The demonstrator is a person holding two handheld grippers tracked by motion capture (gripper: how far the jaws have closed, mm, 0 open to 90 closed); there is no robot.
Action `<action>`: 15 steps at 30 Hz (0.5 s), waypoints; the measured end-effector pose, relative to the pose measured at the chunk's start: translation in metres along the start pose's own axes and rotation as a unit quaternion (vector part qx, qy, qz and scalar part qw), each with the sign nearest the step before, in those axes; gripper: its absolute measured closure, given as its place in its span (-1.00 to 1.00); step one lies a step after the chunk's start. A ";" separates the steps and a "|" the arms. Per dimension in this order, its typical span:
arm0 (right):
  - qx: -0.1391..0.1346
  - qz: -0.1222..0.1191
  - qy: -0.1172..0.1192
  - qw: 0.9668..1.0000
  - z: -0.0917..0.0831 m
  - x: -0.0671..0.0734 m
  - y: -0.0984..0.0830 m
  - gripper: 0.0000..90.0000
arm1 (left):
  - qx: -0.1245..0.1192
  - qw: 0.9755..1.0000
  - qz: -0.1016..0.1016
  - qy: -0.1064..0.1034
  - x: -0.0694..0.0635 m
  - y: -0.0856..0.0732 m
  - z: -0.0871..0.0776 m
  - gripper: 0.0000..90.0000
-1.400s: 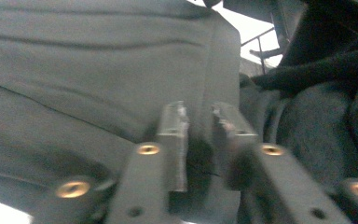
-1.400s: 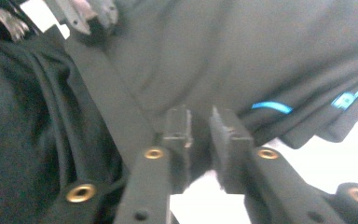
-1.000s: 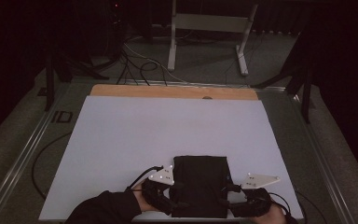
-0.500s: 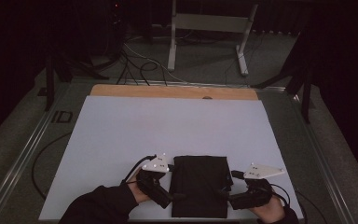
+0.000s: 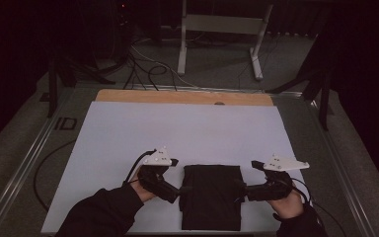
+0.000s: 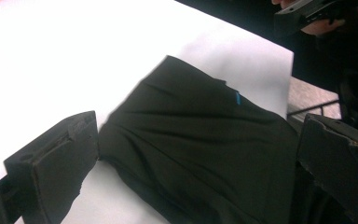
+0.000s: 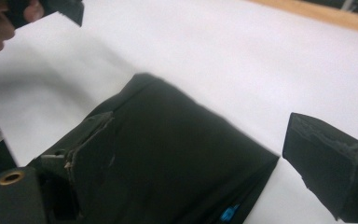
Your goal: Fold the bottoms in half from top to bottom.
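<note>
A folded black cloth lies flat on the white sheet covering the bench, at the near edge, midway between the two hands. The left tool sits just beside the cloth's left edge and the right tool just beside its right edge. Both have just been opening; each now stands with its jaws wide apart and nothing clamped. In the left gripper view the cloth lies below and between the spread jaws, free of both. In the right gripper view the cloth likewise lies under the jaws, untouched.

The fold looks finished and let go, so the risk now is in pulling away. A jaw edge passing low over the cloth could catch a loose layer and drag the fold open. The cloth lies close to the near edge of the sheet, so a nudge from a sleeve or a trailing cable could slide it off or skew it. The sheet itself may also shift if a tool scrapes it.
</note>
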State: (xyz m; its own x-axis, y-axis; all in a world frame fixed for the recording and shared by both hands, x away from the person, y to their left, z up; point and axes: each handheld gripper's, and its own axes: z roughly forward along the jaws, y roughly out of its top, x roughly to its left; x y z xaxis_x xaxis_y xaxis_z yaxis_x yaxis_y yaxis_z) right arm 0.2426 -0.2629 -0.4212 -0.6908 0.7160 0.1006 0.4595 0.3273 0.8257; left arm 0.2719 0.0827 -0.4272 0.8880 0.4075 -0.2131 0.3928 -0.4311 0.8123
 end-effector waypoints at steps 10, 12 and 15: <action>-0.005 0.013 -0.028 1.000 0.011 -0.008 0.007 -0.79 | -0.014 0.999 -0.023 0.032 0.009 0.006 0.006 -1.00; -0.001 0.013 -0.040 0.999 0.014 -0.009 0.005 -0.79 | -0.013 0.999 -0.027 0.038 0.010 0.004 0.010 -1.00; 0.012 0.023 -0.051 0.998 0.019 -0.009 0.000 -0.79 | -0.009 0.998 -0.037 0.041 0.012 0.000 0.017 -1.00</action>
State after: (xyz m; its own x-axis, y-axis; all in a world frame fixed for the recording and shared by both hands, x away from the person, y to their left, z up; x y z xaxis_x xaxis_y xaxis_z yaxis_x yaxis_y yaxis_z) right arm 0.2595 -0.2575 -0.4332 -0.6085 0.7895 0.0799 0.5032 0.3060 0.8082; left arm 0.2869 0.0740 -0.4390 0.8333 0.5031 -0.2290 0.4522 -0.3824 0.8058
